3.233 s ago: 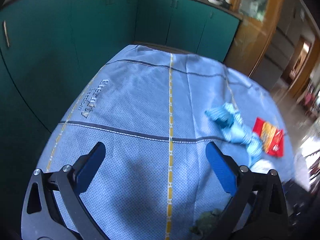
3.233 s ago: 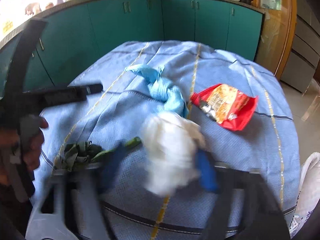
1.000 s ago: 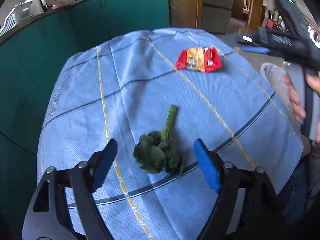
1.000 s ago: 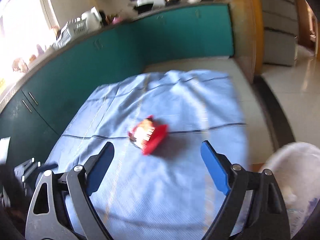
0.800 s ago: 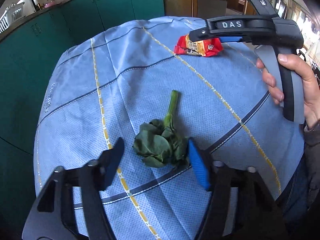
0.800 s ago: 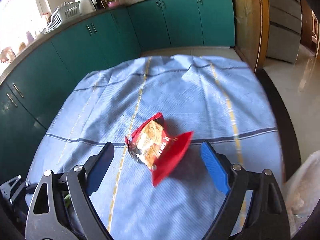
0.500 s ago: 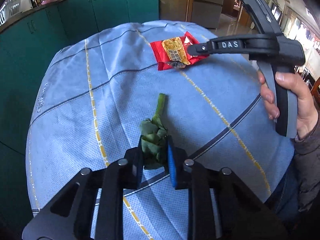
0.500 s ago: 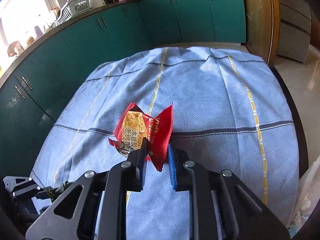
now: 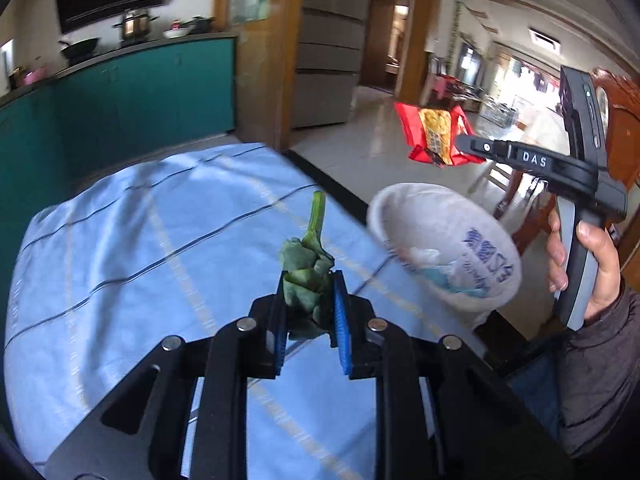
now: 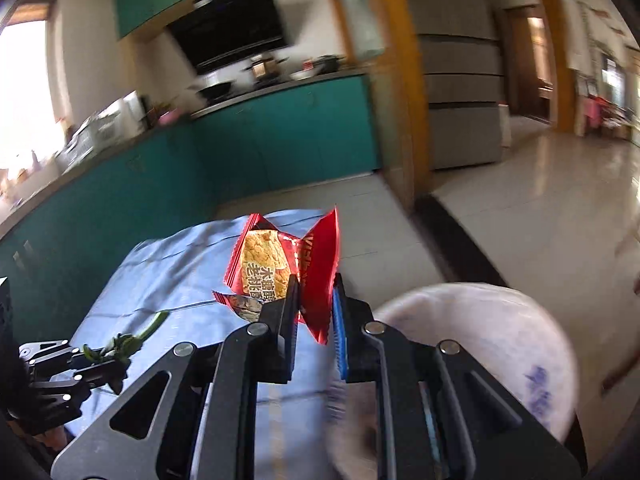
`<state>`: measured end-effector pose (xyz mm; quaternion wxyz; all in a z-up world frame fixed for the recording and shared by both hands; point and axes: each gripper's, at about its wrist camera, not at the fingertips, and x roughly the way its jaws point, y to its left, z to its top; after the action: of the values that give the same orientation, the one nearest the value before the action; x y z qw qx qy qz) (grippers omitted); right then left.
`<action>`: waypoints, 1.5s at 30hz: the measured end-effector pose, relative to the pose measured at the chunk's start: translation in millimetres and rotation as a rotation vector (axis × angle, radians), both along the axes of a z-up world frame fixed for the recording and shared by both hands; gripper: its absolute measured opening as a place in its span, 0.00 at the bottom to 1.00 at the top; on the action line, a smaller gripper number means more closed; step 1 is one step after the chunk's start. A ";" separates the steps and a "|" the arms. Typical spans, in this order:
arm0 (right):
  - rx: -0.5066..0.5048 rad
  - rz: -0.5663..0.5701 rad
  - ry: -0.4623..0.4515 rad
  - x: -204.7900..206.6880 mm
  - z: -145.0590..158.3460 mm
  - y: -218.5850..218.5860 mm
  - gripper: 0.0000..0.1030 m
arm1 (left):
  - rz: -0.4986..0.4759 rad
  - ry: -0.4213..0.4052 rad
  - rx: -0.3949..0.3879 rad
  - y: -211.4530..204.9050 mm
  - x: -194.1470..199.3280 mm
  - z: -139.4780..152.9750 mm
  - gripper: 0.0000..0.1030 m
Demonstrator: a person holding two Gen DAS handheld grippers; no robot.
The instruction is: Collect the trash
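My left gripper [image 9: 309, 292] is shut on a wilted green leafy vegetable [image 9: 306, 268], held up above the blue tablecloth [image 9: 120, 240]. My right gripper [image 10: 314, 296] is shut on a red snack wrapper [image 10: 288, 256], lifted off the table; the wrapper also shows in the left wrist view [image 9: 434, 134], above and beyond the white trash bag [image 9: 444, 248]. The bag stands open at the table's right edge with white and blue trash inside. In the right wrist view the bag [image 10: 480, 352] lies low right, and the left gripper with the vegetable [image 10: 120, 344] is at lower left.
Teal kitchen cabinets [image 9: 120, 92] run behind the table, with pots on the counter. A wooden door frame [image 9: 260, 60] and tiled floor [image 10: 540, 220] lie beyond. A wooden chair [image 9: 616, 120] stands at the far right.
Both grippers have lifted their loads off the table and swung right toward the white bag. The vegetable and the wrapper are now in the air.
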<state>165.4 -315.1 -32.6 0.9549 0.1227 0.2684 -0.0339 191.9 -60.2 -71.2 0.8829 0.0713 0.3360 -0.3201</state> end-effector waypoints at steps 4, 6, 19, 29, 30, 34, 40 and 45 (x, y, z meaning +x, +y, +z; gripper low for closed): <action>-0.043 -0.156 0.045 -27.8 -10.9 -50.0 0.16 | -0.097 0.004 -0.001 -73.3 -3.5 -2.0 0.21; -0.059 -0.189 0.071 -35.6 -17.4 -62.7 0.16 | -0.124 0.007 0.005 -110.7 -5.7 -7.5 0.21; -0.028 -0.165 0.207 -42.4 -52.6 -93.9 0.18 | -0.098 -0.056 0.122 -220.7 -22.9 -48.5 0.31; -0.028 -0.198 0.091 -64.5 -32.0 -83.3 0.77 | 0.033 -0.150 0.111 -184.6 -33.0 -25.7 0.74; -0.032 -0.205 0.078 -71.4 -30.8 -79.4 0.83 | 0.057 -0.168 0.107 -175.5 -37.4 -20.1 0.77; -0.080 -0.224 0.006 -108.2 -20.7 -48.4 0.94 | 0.151 -0.275 0.090 -131.8 -65.7 8.9 0.90; -0.150 -0.223 -0.139 -179.7 19.3 14.4 0.97 | 0.270 -0.387 0.043 -60.1 -126.0 59.8 0.97; -0.196 -0.213 -0.162 -217.2 51.3 52.3 0.97 | 0.307 -0.401 0.012 -17.1 -173.6 92.4 0.97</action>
<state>-51.8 -262.8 18.7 0.9717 0.0590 0.1714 -0.1512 18.2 -77.3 21.2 0.9698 0.0865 0.1631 -0.1596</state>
